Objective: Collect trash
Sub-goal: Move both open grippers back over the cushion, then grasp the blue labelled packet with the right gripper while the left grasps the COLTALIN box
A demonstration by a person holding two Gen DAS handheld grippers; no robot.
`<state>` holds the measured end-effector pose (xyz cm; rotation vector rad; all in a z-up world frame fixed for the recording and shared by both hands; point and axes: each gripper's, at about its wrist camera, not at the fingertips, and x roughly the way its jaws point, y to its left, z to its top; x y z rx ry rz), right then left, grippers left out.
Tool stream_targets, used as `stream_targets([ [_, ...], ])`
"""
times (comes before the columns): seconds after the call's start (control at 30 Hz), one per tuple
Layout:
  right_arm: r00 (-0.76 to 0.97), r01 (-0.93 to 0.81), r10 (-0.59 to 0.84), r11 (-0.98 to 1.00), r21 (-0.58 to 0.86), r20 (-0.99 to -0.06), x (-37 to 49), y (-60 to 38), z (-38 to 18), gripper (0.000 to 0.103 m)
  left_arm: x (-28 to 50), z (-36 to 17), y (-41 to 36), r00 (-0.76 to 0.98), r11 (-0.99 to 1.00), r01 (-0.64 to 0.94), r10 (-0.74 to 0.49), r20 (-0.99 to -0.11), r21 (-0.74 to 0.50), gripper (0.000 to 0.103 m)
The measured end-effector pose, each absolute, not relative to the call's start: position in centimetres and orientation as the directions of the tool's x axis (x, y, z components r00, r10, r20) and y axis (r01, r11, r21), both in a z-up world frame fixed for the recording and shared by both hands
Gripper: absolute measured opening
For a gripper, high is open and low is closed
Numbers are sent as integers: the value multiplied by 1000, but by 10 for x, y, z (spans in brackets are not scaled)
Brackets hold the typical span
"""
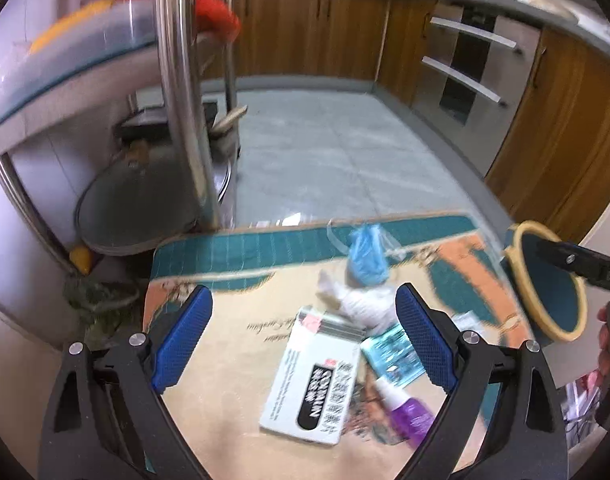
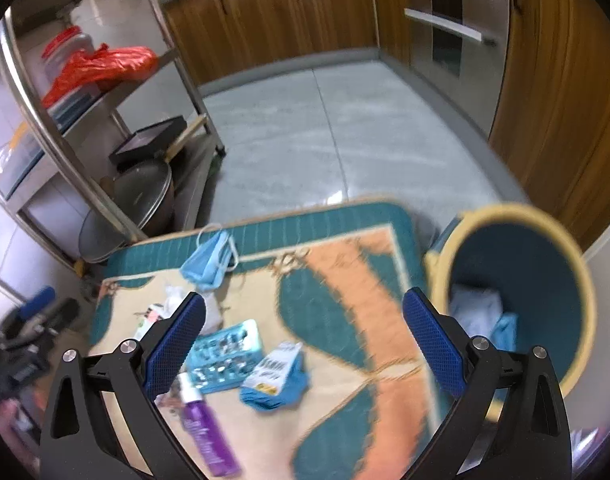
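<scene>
You are holding both claws wide apart and empty over the litter: the left claw [image 1: 305, 336] is hanging above the white booklet [image 1: 313, 380] and the crumpled white tissue [image 1: 361, 304], and the right claw [image 2: 305, 344] is hovering over the open middle of the tabletop [image 2: 345, 280], with the blue-and-white packet [image 2: 277, 376] just at its 7 o'clock. The trash is lying scattered: the blue face mask [image 2: 209, 260] is sitting near the far edge at 11 o'clock, the teal blister card [image 2: 221, 348] is lying beside the purple bottle [image 2: 205, 432], and the bin [image 2: 517, 304] is waiting off the right edge at 3 o'clock, already holding some pale and blue scraps. The pieces are crowding each other, so closing on the booklet is likely to be dragging the tissue or the card along, and a flat booklet is probably slipping out of a pinch from above. The purple bottle is looking like a usable item rather than rubbish; sweeping it into the bin would be a mistake. Both views are blurring, so aiming now is risky. The cloth under everything is patterned in teal, orange and cream, and could be bunching under a scraping pad. Beyond it, grey floor tiles, wooden cabinets and a steel rack [image 2: 85, 140] with pots are filling the kitchen
</scene>
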<state>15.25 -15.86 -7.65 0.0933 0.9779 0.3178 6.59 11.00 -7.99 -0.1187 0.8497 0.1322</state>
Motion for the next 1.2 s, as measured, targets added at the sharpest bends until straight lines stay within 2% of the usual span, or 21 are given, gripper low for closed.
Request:
stream_targets([
  [0.13, 451, -189, 299, 953, 237, -841, 153, -147, -99, 97, 75, -113, 106, 566, 988, -152, 111, -817, 29, 91],
  [0.33, 423, -219, 261, 959, 181, -868, 147, -134, -113, 96, 82, -140, 93, 502, 995, -93, 87, -861, 46, 91],
  [0.57, 360, -220, 268, 955, 198, -894, 148, -134, -130, 91, 87, -160, 80, 441, 994, -51, 108, -891, 95, 91],
  [0.73, 309, -261, 242, 952, 162, -920, 150, -127, -145, 75, 95, -180, 75, 376, 991, -24, 130, -917, 131, 91],
  [0.93, 213, -269, 263, 942, 202, -941, 151, -123, -167, 64, 102, -200, 76, 304, 992, -25, 126, -944, 124, 91],
  [1.0, 199, -276, 282, 935, 222, -939, 151, -121, -170, 60, 102, -201, 80, 302, 995, -40, 104, -947, 96, 89],
  [1.03, 192, -278, 294, 931, 236, -936, 150, -120, -171, 54, 103, -200, 82, 302, 996, -45, 88, -949, 78, 84],
  [1.1, 180, -279, 320, 923, 264, -930, 150, -119, -171, 49, 104, -199, 84, 301, 998, -48, 49, -952, 36, 76],
  [1.2, 179, -272, 334, 921, 280, -925, 150, -120, -169, 43, 104, -199, 83, 298, 999, -37, 49, -953, 40, 75],
])
